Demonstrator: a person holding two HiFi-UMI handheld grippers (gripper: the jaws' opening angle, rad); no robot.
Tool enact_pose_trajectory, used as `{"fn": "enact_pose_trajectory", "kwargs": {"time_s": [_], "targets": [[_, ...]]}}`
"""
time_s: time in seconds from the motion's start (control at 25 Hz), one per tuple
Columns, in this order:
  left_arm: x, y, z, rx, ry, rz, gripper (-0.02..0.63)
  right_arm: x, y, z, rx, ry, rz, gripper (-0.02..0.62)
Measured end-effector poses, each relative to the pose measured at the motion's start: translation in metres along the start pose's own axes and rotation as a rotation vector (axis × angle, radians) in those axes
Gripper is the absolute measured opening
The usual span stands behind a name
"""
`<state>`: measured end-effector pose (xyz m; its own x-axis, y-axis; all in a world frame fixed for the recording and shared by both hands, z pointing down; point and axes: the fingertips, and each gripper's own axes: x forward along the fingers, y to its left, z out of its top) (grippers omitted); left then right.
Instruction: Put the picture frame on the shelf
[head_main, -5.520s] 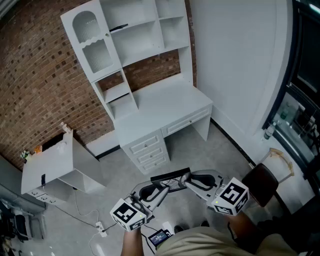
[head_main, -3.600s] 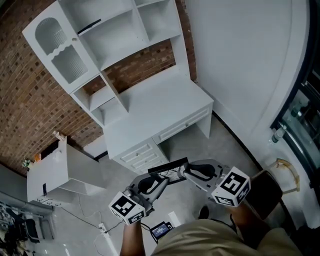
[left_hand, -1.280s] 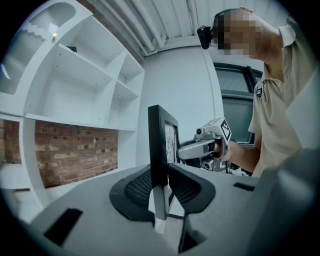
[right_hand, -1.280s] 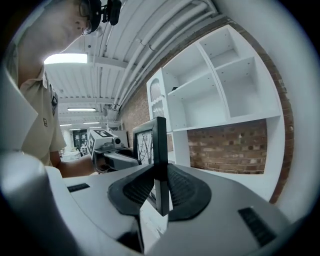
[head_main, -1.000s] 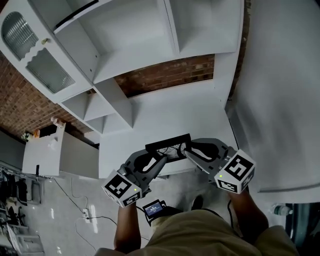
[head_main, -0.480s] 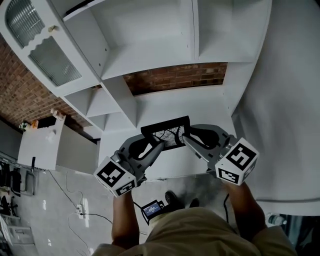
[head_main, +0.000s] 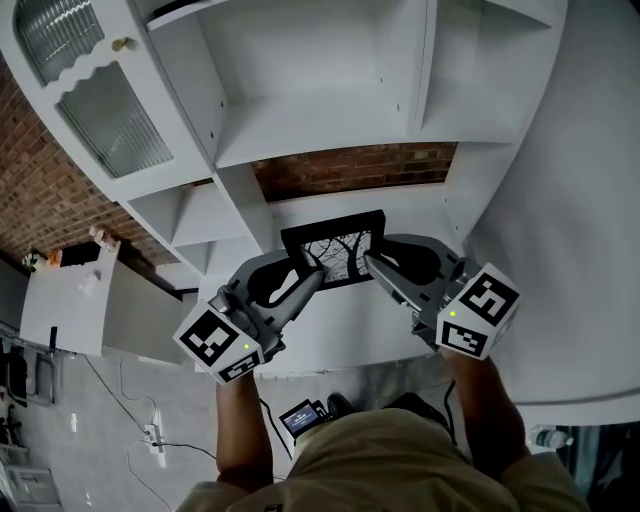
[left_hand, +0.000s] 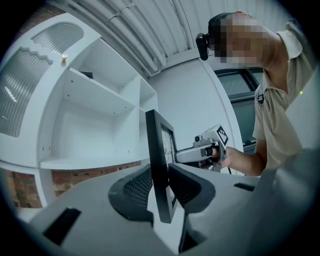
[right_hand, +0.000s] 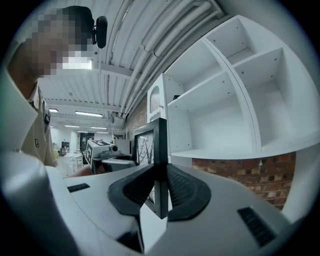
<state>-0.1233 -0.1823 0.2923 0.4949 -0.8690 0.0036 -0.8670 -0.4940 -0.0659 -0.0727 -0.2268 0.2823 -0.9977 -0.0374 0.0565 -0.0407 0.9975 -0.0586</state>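
A black picture frame (head_main: 337, 250) with a tree drawing hangs over the white desk top (head_main: 400, 320), held upright between both grippers. My left gripper (head_main: 308, 276) is shut on its left edge, and in the left gripper view the frame (left_hand: 161, 165) stands edge-on between the jaws. My right gripper (head_main: 372, 262) is shut on its right edge, and the frame (right_hand: 158, 165) shows edge-on there too. The white shelf unit (head_main: 310, 120) rises just beyond, with its wide open shelf (right_hand: 220, 150) above a brick gap.
A glass cabinet door (head_main: 95, 95) stands at the left of the hutch. Smaller cubbies (head_main: 195, 215) sit left of the frame. A white wall (head_main: 590, 200) runs along the right. A low white cabinet (head_main: 70, 300) and cables on the floor (head_main: 140, 430) lie at left.
I have come up close to the desk. Both grippers have carried the frame forward and higher, from over the desk's front edge to near the brick gap under the shelf.
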Motion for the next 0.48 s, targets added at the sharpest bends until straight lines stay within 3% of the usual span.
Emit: {"fn": "enact_pose_trajectory", "kwargs": {"time_s": [0.2,0.36,0.48], "targets": [[0.000,0.030,0.007,-0.008,-0.020,0.033,0.086,0.023,-0.020,0.008,0.026,-0.008,0.018,0.075],[0.000,0.060,0.013,-0.027,-0.064,0.103,0.086,0.035,-0.049,0.014,0.031,-0.028,0.020,0.074],[0.003,0.060,0.011,-0.020,-0.052,0.152,0.084,0.035,-0.050,0.014,0.025,-0.043,0.043,0.074]]}}
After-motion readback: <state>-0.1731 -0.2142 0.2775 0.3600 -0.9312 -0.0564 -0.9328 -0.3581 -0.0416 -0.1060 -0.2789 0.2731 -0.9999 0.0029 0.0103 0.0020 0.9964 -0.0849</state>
